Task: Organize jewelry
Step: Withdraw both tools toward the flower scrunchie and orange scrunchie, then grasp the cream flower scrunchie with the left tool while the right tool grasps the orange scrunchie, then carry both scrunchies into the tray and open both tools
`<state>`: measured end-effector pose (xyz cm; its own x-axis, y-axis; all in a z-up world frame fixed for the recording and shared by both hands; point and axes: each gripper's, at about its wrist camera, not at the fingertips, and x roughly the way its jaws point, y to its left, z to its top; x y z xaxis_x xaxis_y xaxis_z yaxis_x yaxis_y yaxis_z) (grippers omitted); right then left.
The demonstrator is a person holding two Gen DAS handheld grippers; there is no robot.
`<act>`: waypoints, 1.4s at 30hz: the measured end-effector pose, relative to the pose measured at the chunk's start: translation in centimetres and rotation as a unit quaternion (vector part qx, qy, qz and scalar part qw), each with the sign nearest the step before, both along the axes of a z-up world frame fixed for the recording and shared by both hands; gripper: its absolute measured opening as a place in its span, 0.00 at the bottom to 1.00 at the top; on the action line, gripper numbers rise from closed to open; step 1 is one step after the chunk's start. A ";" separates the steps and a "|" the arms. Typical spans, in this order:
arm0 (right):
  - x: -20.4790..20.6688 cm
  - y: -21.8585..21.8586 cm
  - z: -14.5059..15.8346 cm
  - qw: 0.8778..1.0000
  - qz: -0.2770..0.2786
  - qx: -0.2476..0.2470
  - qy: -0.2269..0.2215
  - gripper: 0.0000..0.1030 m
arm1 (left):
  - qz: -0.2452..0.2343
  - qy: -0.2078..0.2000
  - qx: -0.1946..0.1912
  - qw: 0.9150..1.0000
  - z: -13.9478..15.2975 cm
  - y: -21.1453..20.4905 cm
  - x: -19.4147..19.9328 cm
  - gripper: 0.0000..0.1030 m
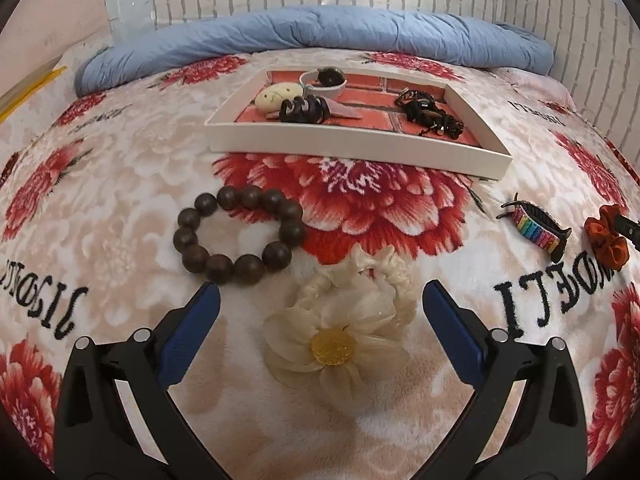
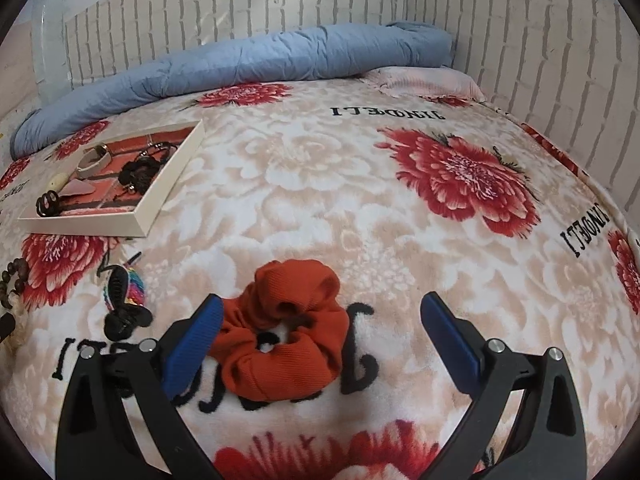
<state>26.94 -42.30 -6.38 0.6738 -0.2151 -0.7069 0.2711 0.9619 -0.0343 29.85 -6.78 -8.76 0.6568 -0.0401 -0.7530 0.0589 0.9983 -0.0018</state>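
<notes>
Both jaws gape: the left gripper (image 1: 320, 296) straddles the cream flower scrunchie (image 1: 340, 320), the right gripper (image 2: 320, 308) the orange scrunchie (image 2: 282, 328); the tray (image 1: 352, 146) waits at twelve o'clock.

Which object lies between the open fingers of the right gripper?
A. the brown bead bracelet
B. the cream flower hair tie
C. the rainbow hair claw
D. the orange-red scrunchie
D: in the right wrist view the orange-red scrunchie lies on the blanket between the spread fingers of the right gripper, not yet pinched.
</notes>
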 end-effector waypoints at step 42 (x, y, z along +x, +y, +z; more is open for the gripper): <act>0.4 -0.3 0.2 0.999 0.016 0.042 -0.005 0.15 | -0.049 -0.006 -0.021 0.999 0.3 -0.7 -0.2 0.13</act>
